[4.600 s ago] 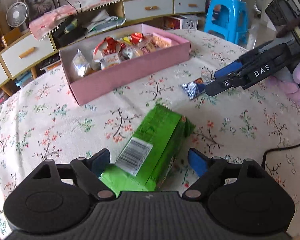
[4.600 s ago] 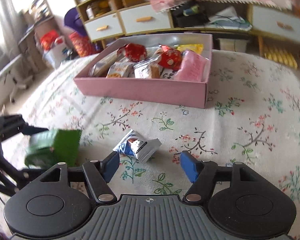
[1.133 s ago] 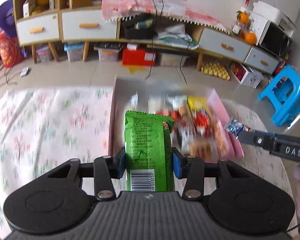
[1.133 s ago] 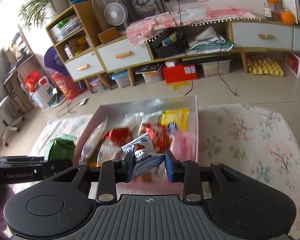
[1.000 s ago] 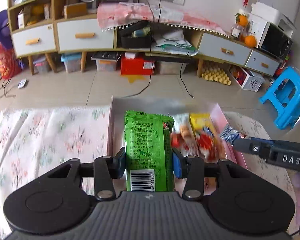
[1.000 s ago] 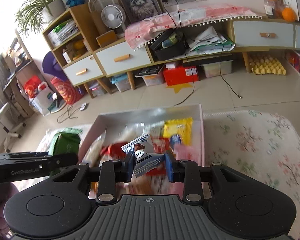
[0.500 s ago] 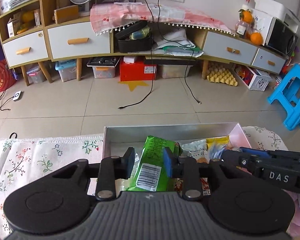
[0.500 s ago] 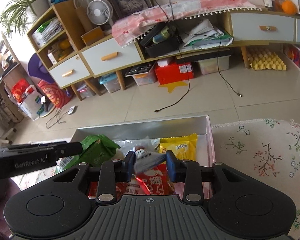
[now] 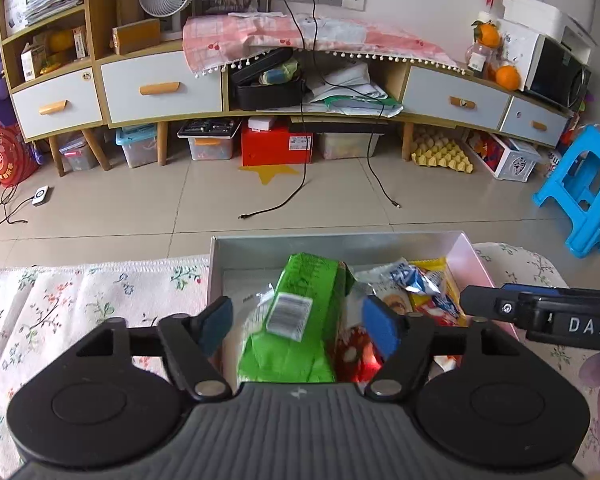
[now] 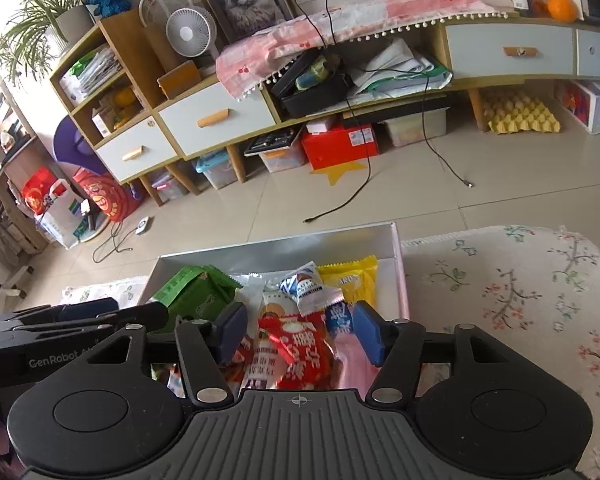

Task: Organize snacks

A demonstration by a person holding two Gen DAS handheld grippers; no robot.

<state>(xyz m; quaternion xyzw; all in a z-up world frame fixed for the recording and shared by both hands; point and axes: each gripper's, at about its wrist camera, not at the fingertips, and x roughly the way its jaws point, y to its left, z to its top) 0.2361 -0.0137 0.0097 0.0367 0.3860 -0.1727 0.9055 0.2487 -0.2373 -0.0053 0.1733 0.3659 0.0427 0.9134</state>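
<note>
Crinkly green foil snack packet [image 9: 300,320], light, soft and slippery, lies in the pink cardboard box [image 9: 476,258] at 12 o'clock of the left tool [image 9: 296,324], whose jaws have just been opening and stand apart; best pinched across its flat middle.

The green snack pack [image 9: 296,320] lies tilted in the pink box [image 9: 476,256], barcode up. The small blue-white packet [image 10: 306,286] rests on the other snacks.

Green packet [image 9: 300,320] with white barcode label. Blue-and-white wrapper [image 10: 306,286]. Yellow packet [image 10: 354,280]. Red packet [image 10: 296,354], white lettering. Box [image 9: 474,254] pink outside, silver inside. Tabletop [image 10: 512,304] cloth cream, floral print. Fingers [image 9: 380,330] blue.
</note>
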